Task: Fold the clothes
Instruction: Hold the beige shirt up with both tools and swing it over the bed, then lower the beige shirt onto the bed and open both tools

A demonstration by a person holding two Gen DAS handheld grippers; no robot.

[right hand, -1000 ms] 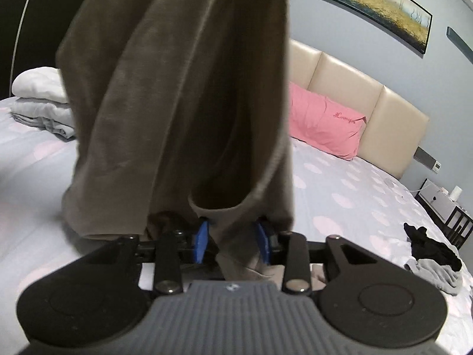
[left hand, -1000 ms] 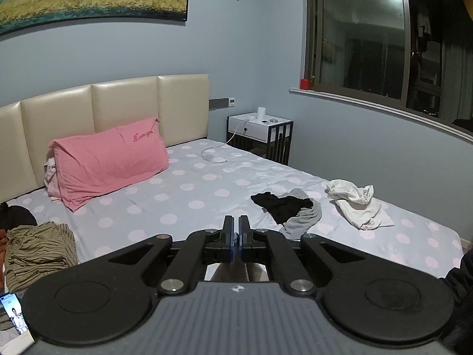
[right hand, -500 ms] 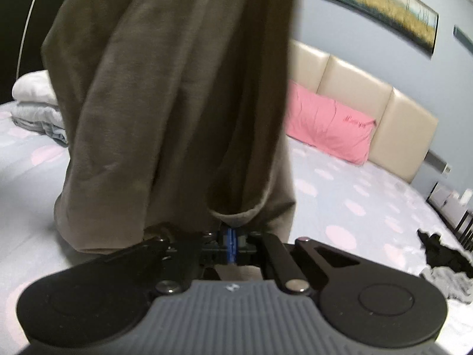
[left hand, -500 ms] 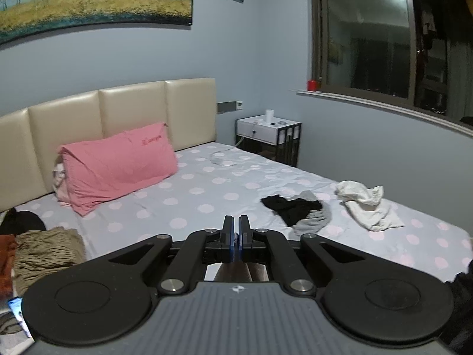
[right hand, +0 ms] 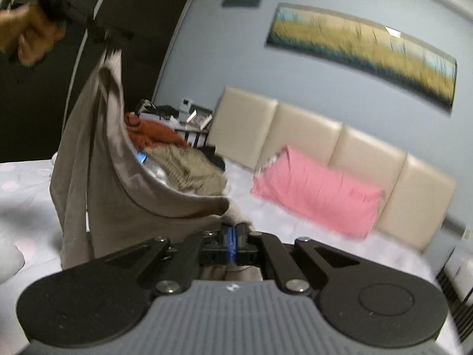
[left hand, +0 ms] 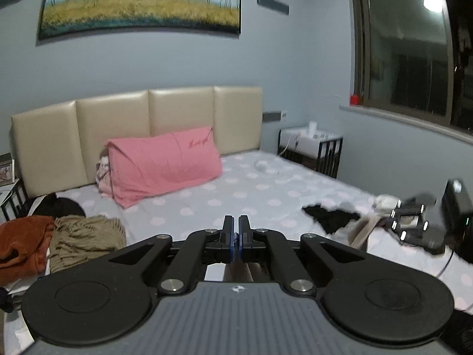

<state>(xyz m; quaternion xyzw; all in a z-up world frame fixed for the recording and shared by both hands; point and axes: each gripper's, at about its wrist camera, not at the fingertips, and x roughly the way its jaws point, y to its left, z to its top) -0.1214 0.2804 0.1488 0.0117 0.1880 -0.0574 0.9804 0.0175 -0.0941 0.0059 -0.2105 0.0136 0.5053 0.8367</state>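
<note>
Taupe cloth, a soft garment [right hand: 97, 159], hangs in the air over the bed [right hand: 26, 195], strung between the two grippers. The left gripper [right hand: 109, 37], seen high in the right wrist view with a hand [right hand: 26, 38] behind it, pinches one top corner; in its own view its jaws are closed with a sliver of fabric between the blue pads. The right gripper [right hand: 232, 236] is clamped on another edge lower down, cloth bunched right at its tips. Between the two holds the fabric sags in a curve, and the rest falls in a long fold toward the sheet.

The step in hand looks like spreading the garment out before laying it flat. To do it well, the hands should likely come level and draw apart until the top edge is taut, with no slack pocket, then lower it onto bare sheet. Both grips are on thin edges, so a sharp tug could pull one free.

Farther off lie a pink pillow [left hand: 165, 162], an olive and orange pile [left hand: 82, 236], and dark clothes [left hand: 328, 219].
</note>
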